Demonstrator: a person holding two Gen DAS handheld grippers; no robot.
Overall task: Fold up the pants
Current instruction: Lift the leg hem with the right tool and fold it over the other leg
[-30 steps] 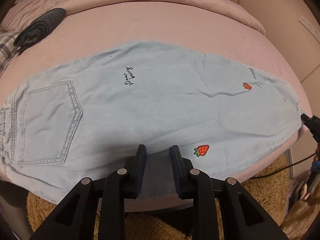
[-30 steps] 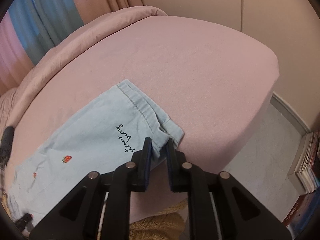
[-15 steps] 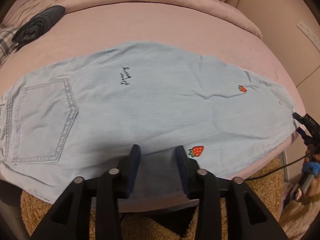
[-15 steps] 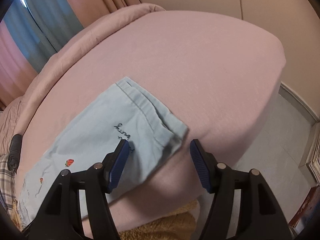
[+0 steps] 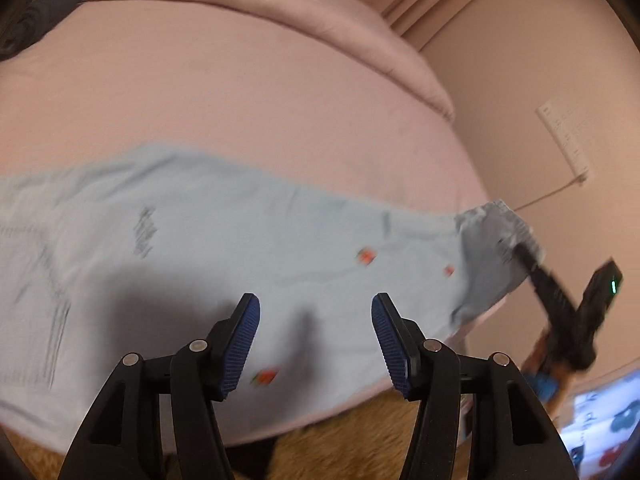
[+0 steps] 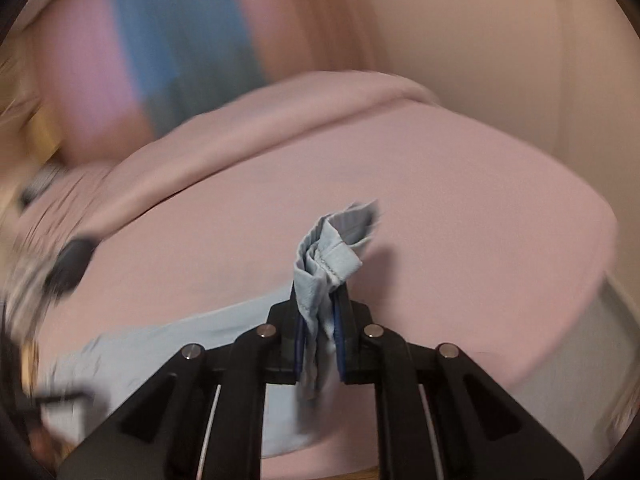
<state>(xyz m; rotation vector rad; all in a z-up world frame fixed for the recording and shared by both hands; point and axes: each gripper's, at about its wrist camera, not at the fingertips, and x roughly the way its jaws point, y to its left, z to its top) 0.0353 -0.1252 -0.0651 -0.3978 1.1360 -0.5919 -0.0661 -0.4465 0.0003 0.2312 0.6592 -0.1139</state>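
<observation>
Barely begun — the pants (image 5: 248,248) lie flat along the pink bed (image 5: 240,92), hem end at three o'clock bunched in the closing right gripper (image 6: 319,344), while the left gripper (image 5: 316,340) opens, empty, with every fold left.

Left gripper (image 5: 316,336): my jaws are opening, nothing between the blue pads, tilted down over the near edge of the bed.
Right gripper (image 6: 319,344): my jaws are closing, pads pressed on a bunched fold of the pants (image 6: 324,268) (hem end sticking up), lifted near the bed's corner.
</observation>
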